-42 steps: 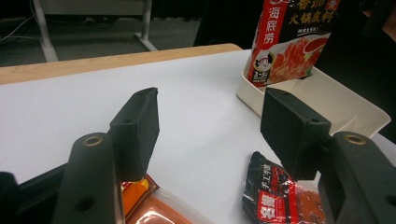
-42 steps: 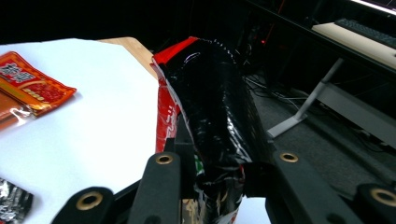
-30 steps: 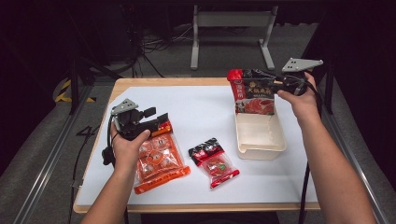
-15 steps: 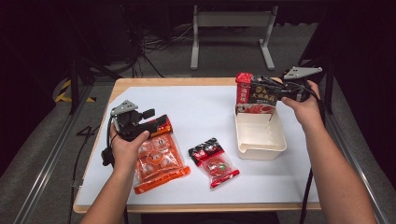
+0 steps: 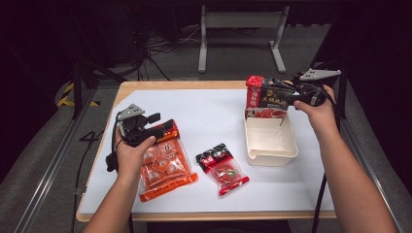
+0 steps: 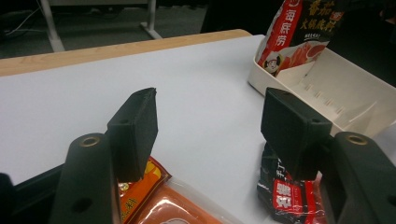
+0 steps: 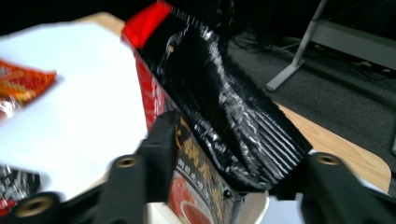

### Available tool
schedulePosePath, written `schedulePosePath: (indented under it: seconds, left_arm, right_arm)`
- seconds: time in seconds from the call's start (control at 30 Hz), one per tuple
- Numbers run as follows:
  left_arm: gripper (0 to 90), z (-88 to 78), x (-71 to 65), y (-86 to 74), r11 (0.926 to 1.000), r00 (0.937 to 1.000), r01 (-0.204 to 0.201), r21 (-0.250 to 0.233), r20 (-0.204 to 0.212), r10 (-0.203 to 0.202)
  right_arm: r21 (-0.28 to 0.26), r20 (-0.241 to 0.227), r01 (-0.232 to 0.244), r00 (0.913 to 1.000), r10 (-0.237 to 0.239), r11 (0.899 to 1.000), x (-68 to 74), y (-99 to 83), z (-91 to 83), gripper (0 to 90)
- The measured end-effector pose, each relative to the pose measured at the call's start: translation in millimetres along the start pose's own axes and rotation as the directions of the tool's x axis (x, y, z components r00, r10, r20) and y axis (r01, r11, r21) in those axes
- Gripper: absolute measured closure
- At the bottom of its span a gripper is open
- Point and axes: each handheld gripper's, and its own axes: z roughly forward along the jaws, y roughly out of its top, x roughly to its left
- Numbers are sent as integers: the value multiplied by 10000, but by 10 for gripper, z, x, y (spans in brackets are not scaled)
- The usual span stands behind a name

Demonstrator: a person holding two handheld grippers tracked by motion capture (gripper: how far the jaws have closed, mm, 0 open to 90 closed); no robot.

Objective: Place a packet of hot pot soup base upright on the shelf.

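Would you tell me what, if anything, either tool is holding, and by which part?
Neither grips anything. The right tool has just opened around the top of the black-and-red pouch standing in the white bin; the left tool is open.

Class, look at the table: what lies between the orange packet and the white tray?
In the high view, a small red-and-black packet lies flat on the table between the orange packet and the white tray.

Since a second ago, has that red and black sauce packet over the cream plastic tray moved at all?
Yes. The red and black sauce packet has sunk, its bottom edge now standing inside the cream plastic tray.
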Motion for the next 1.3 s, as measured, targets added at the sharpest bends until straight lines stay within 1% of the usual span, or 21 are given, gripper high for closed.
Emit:
schedulePosePath:
  seconds: [0.03,0.07,0.1,0.13,0.2,0.33,0.47,0.5,0.57,0.63,0.7,0.73,0.8,0.83,0.9,0.93,1.03,1.1,1.17,1.2,1.3]
  left_arm:
    - [365,0,7,-2,10000,10000,25,11,39,-25]
    - [360,0,7,-2,10000,10000,25,11,39,-25]
    - [360,1,10,-5,10000,10000,0,21,50,0]
    - [344,-3,16,-13,9999,10000,-21,162,46,20]
    - [336,-8,20,-23,9997,10000,0,231,37,-1]
    - [332,-35,42,-55,9997,9999,-152,165,0,152]
    - [356,-77,59,-81,9988,9988,-482,-128,52,483]
    - [364,-91,72,-91,9986,9986,-503,-168,146,505]
    - [371,-104,106,-102,9994,9990,-331,-40,299,333]
    - [357,-116,120,-108,9990,9989,-437,64,163,436]
    - [348,-127,132,-108,9975,9975,-691,145,-99,693]
    - [329,-127,132,-108,9975,9975,-691,145,-99,693]
    - [288,-136,148,-101,9960,9958,-845,298,-314,855]
    - [269,-136,148,-101,9960,9958,-845,298,-314,855]
    - [241,-140,154,-97,9954,9954,-872,390,-357,886]
    - [241,-140,160,-94,9949,9947,-915,420,-434,933]
    - [198,-142,162,-88,9938,9947,-918,627,-407,945]
    - [176,-139,163,-89,9934,9949,-913,690,-361,939]
    - [158,-137,168,-88,9931,9946,-934,706,-379,963]
    - [149,-136,171,-91,9936,9955,-861,730,-323,886]
    - [138,-136,180,-94,9931,9955,-873,785,-305,899]
  right_arm:
    - [-171,19,-170,9999,171,9997,-4,4,-20,437]
    - [-171,19,-170,9999,171,9997,-4,4,-20,437]
    - [-343,23,-390,9992,391,9986,-5,9,-41,404]
    - [-623,-3,-587,9983,588,9963,-8,18,-87,368]
    - [-723,30,-632,9980,635,9954,-3,27,-110,360]
    - [-916,122,-512,9985,525,9945,25,56,-203,349]
    - [-1016,531,-371,9977,427,9941,86,76,-299,369]
    - [-1081,620,-295,9974,364,9937,104,80,-322,370]
    - [-1275,675,-201,9973,289,9916,144,93,-373,370]
    - [-1436,739,-17,9972,125,9896,191,116,-428,370]
    - [-1548,816,75,9966,52,9879,248,143,-487,370]
    - [-1609,859,147,9963,-8,9869,269,153,-511,370]
    - [-1695,998,285,9949,-116,9851,326,170,-559,369]
    - [-1696,1013,259,9948,-87,9852,356,174,-577,369]
    - [-1767,773,144,9970,-7,9842,401,180,-605,369]
    - [-1767,773,144,9970,-7,9842,401,180,-605,369]
    - [-1869,465,139,9989,-53,9823,513,180,-650,369]
    - [-1951,143,218,9997,-193,9805,595,172,-673,369]
    - [-1954,-49,225,9997,-240,9805,669,162,-689,368]
    - [-1943,-426,222,9986,-311,9807,743,148,-697,365]
    - [-1914,-637,221,9974,-349,9813,816,131,-702,361]
